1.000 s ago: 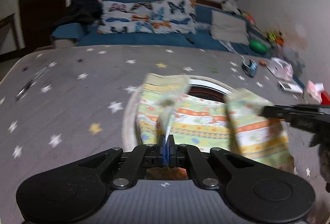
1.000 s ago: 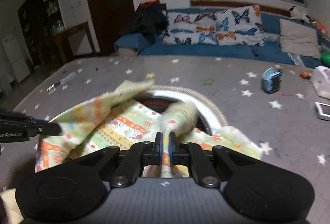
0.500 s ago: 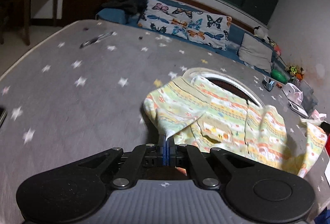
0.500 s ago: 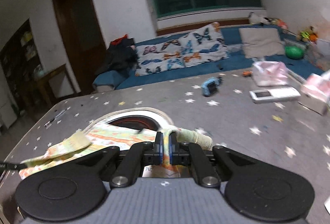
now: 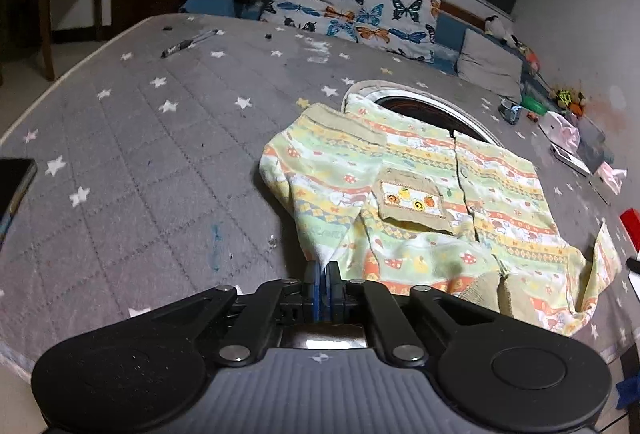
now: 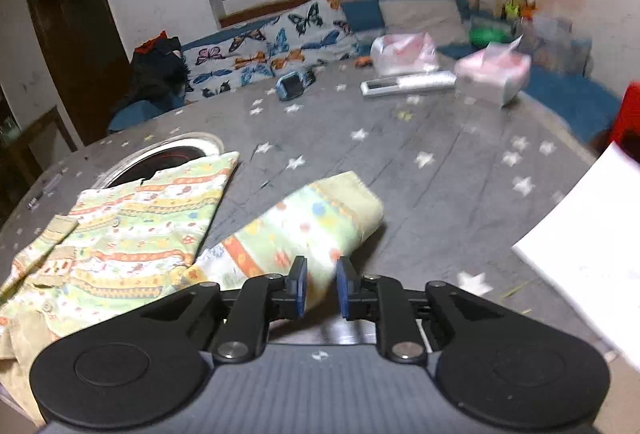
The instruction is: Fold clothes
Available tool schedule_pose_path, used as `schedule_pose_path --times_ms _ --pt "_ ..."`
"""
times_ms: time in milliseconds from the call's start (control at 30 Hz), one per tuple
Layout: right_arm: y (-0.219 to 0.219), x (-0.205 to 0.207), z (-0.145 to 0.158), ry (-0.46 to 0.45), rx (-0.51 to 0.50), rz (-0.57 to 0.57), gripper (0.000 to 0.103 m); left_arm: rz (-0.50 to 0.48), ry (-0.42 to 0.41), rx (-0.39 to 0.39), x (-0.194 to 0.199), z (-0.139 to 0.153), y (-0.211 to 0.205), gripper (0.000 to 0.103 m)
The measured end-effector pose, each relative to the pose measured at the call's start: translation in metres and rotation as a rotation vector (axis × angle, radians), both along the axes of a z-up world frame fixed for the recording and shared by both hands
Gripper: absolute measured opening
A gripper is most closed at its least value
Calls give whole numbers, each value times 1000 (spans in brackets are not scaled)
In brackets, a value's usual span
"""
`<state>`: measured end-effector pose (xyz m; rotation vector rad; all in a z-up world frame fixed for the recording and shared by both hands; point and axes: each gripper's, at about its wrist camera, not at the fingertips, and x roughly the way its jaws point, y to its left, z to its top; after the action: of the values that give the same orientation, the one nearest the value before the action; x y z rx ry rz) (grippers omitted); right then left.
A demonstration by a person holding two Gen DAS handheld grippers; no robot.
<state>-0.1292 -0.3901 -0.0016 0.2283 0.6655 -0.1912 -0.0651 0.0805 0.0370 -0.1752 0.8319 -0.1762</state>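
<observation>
Our left gripper (image 5: pixel 322 272) has its jaws pinched tight on a corner of the shirt (image 5: pixel 420 194). Our right gripper (image 6: pixel 322 284) stands with its jaws parted, a sleeve (image 6: pixel 312 222) lying between them, ungripped as far as we can tell. The shirt is a small pale-green one with orange and yellow printed bands, a beige chest pocket (image 5: pixel 414 200) and a button placket. It lies spread face-up on the grey star-patterned mattress (image 5: pixel 140 154), its upper part covering a round woven mat (image 5: pixel 420 102).

Shirt (image 5: pixel 420 170) pale green, orange-striped; bedcover (image 5: pixel 160 154) grey, white stars; pillow (image 5: pixel 360 14) perhaps butterfly-printed.
</observation>
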Motion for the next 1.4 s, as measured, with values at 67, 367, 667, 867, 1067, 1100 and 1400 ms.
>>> schedule_pose_path --times_ms 67,367,667,867,1067,1100,1400 --pt "8 0 12 -26 -55 9 22 1 -16 6 0 7 0 8" --pt "19 51 5 -14 -64 21 42 7 -75 -7 -1 23 1 21" --pt "17 100 -14 73 -190 -72 58 -46 -70 -52 6 19 -19 21" --pt "1 83 -18 103 -134 -95 19 -107 -83 -79 8 21 -36 26" --pt "-9 32 1 11 -102 -132 4 -198 -79 -98 13 21 -64 28" --pt "-12 22 5 -16 -91 -144 4 -217 -75 -105 14 20 -71 28" --pt "-32 -50 0 1 -61 -301 13 -398 -25 -132 19 4 -136 28"
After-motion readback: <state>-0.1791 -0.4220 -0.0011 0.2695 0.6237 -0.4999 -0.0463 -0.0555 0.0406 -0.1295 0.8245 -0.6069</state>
